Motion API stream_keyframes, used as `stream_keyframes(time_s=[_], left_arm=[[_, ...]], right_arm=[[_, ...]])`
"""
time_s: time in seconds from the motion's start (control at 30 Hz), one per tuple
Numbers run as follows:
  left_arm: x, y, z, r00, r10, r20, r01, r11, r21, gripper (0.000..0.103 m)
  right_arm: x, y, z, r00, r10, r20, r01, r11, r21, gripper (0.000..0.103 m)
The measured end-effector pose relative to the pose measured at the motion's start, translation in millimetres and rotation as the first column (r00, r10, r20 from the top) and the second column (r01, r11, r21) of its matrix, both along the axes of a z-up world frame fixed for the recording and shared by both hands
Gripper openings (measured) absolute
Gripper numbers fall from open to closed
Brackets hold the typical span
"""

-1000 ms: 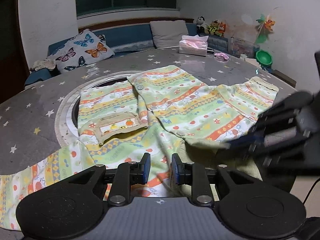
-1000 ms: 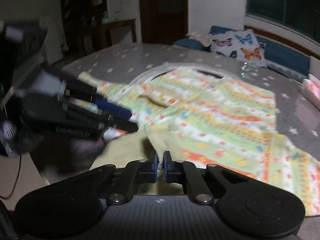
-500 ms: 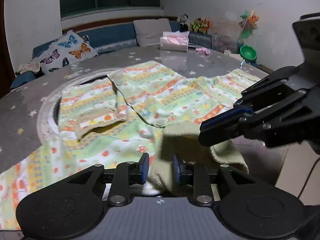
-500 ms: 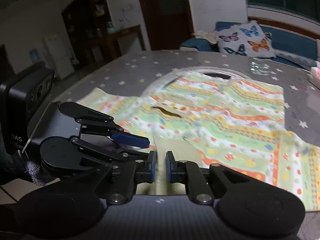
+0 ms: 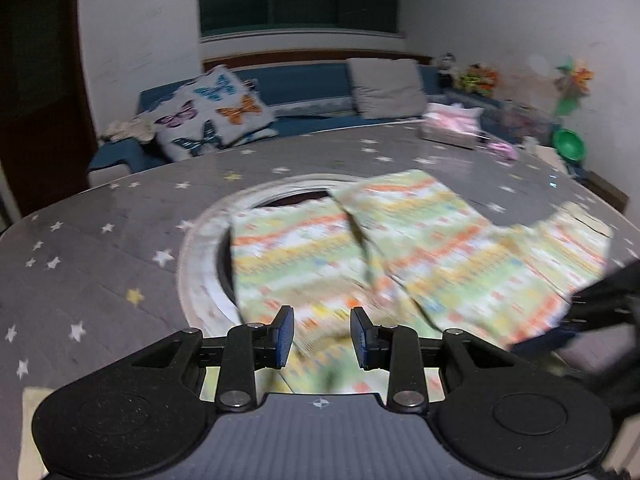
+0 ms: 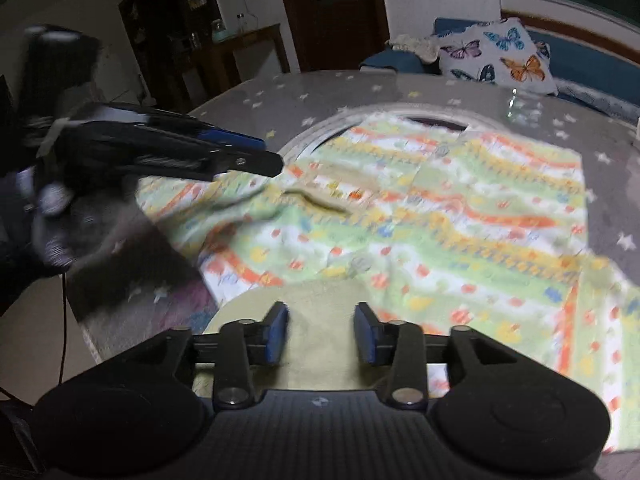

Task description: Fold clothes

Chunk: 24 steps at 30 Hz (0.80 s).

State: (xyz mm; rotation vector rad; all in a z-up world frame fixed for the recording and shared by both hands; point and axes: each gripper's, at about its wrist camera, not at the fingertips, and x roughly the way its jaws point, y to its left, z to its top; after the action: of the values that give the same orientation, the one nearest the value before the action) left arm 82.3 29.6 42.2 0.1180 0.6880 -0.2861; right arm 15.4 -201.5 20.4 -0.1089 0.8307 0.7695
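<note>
Your left gripper hangs over the near edge of the table, its blue pads parted, having opened a little further over the last second; blurred patterned cloth shows in the gap below them, but the pads do not press on it, so it is released. The garment lies spread across the middle of the grey, star-printed table, partly covering the pale ring set into the tabletop. It is soft knit cloth in pale green, white, yellow and orange bands dotted with small red and blue motifs; its front is split by a dark seam down the middle, and one sleeve reaches toward the table's right edge. From the right wrist view the same garment shows a small button near the neckline, a folded strip of cloth across the chest, and its plain yellowish inner side turned up at the near edge. Your right gripper has just been opening; its pads stand apart above that turned-up inner side without pinching it, so the cloth is let go. A butterfly cushion sits on the bench beyond the far edge
</note>
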Motion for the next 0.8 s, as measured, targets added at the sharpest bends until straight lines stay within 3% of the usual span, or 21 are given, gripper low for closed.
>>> stream_keyframes(time_s=[0.2, 0.4, 0.73, 0.8], left_arm=[[73, 11, -8, 0.995, 0.094, -0.018, -0.093, 0.995, 0.023, 0.034], [128, 11, -23, 0.992, 0.120, -0.046, -0.117, 0.992, 0.056, 0.034], [172, 14, -41, 0.989, 0.113, -0.093, -0.109, 0.993, 0.041, 0.033], [175, 14, -44, 0.990, 0.106, -0.098, -0.102, 0.994, 0.037, 0.026]], right_arm=[[43, -27, 17, 0.992, -0.115, 0.050, 0.116, 0.993, -0.011, 0.041], [102, -54, 17, 0.966, -0.254, 0.049, 0.255, 0.967, -0.005, 0.041], [188, -81, -1, 0.915, -0.399, 0.067, 0.401, 0.916, -0.022, 0.040], [201, -83, -5, 0.906, -0.418, 0.061, 0.420, 0.907, -0.021, 0.039]])
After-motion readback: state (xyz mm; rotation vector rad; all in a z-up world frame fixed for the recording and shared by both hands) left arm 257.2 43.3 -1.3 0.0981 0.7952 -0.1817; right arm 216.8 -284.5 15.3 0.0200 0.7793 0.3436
